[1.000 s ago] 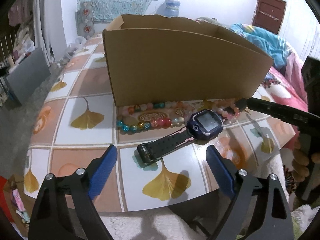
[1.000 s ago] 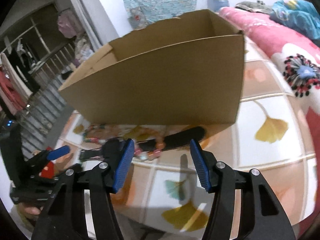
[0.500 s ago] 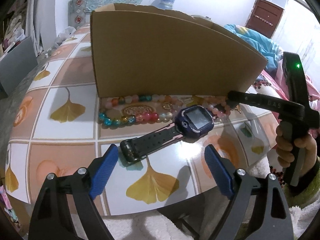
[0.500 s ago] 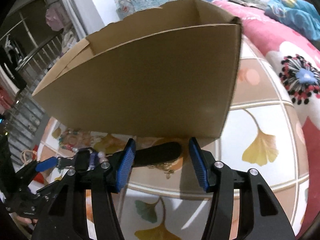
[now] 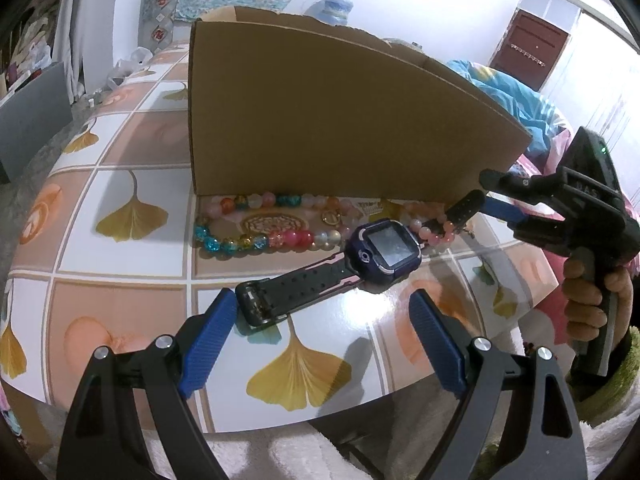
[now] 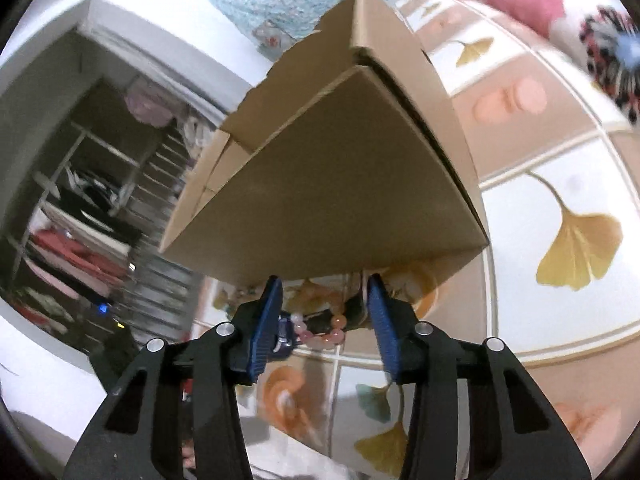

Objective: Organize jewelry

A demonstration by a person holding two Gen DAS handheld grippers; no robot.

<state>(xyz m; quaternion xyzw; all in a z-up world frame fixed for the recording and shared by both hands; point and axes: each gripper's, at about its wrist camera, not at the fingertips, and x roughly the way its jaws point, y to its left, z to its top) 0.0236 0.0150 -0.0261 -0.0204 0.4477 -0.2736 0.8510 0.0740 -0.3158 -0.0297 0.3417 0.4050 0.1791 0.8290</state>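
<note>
Right now the right gripper is closing around the watch strap end by the cardboard box, near the table's right edge. Its pads do not yet seem to press. The left gripper hangs wide open and empty near the front edge; next comes a firm pinch, then a lift into the box.

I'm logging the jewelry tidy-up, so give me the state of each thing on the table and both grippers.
Cardboard box: upright, open-topped, contents hidden.
Watch: flat on table, unbuckled, screen dark.
Colourful bead bracelet: lying beside box.
Pink bead bracelet: on table, between right jaws.
Left gripper: open, empty.
Right gripper: closing, not gripping.
</note>
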